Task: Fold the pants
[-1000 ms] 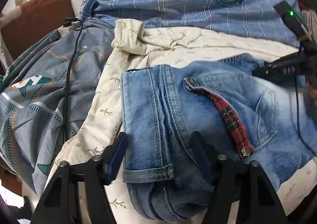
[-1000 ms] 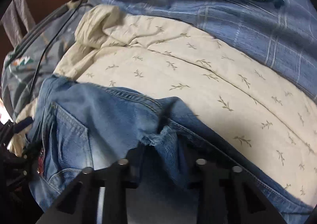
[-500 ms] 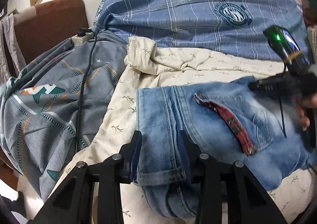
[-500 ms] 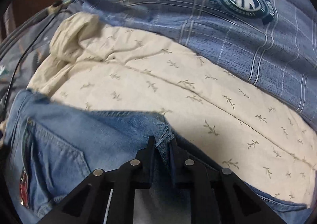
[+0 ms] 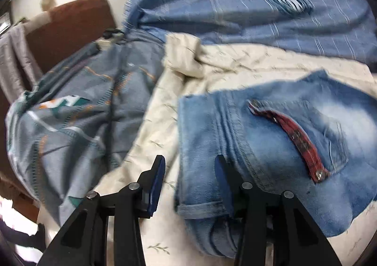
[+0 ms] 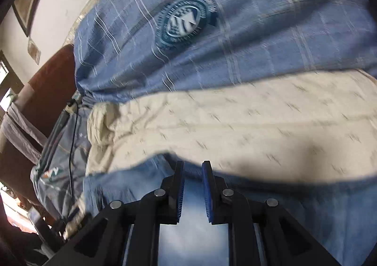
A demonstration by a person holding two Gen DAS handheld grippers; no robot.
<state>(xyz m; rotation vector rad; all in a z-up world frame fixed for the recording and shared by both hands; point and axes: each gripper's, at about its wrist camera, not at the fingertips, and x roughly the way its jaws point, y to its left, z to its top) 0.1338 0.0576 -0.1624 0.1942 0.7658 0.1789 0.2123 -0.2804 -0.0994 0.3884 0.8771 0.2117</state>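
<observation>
Faded denim, thick-seamed and folded into a rough block, the one pair of jeans (image 5: 271, 145) lies on the cream leaf-print sheet (image 5: 235, 65) under both tools. The left gripper (image 5: 188, 171) has just been spreading, its pads straddling the jeans' left edge without pressing it. The right gripper (image 6: 192, 171) has just parted slightly; blur hides whether cloth sits between its pads.
</observation>
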